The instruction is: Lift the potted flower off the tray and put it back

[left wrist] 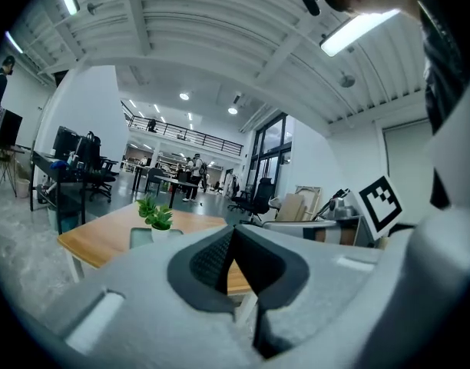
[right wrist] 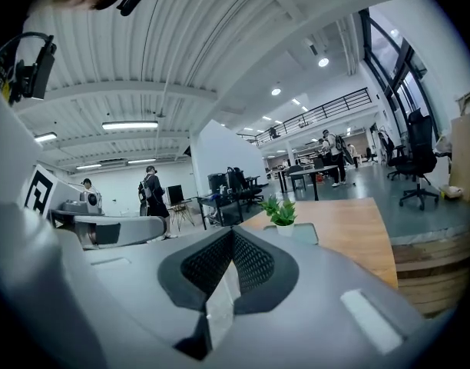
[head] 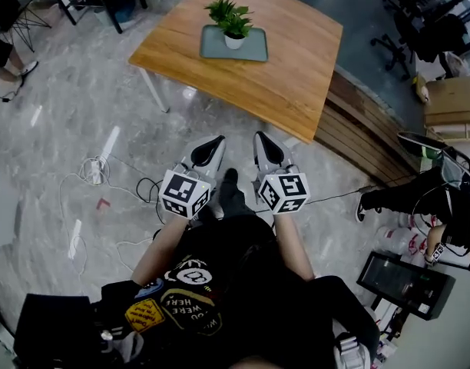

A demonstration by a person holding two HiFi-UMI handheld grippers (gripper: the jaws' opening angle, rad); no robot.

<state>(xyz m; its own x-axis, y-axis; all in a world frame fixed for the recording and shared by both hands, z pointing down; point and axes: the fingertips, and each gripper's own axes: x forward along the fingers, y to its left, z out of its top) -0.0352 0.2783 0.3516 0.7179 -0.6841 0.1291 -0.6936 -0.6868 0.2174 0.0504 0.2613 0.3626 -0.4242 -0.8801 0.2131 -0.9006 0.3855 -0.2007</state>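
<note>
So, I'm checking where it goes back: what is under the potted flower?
The potted flower stands on a grey-green tray, which lies on the wooden table. The patch of tray directly beneath it is covered, so whether anything lies there cannot be seen.

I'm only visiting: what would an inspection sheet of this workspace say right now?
Surface: wooden table, bare but for the tray.
Job's things: potted flower upright on the grey tray, toward the table's far side.
Clutter: nothing seen on the table.
Grippers: left gripper and right gripper both shut, empty, short of the table.
Cables: loose cables and a power strip on the floor, left.
Surroundings: office chairs, cardboard boxes, people nearby.
</note>
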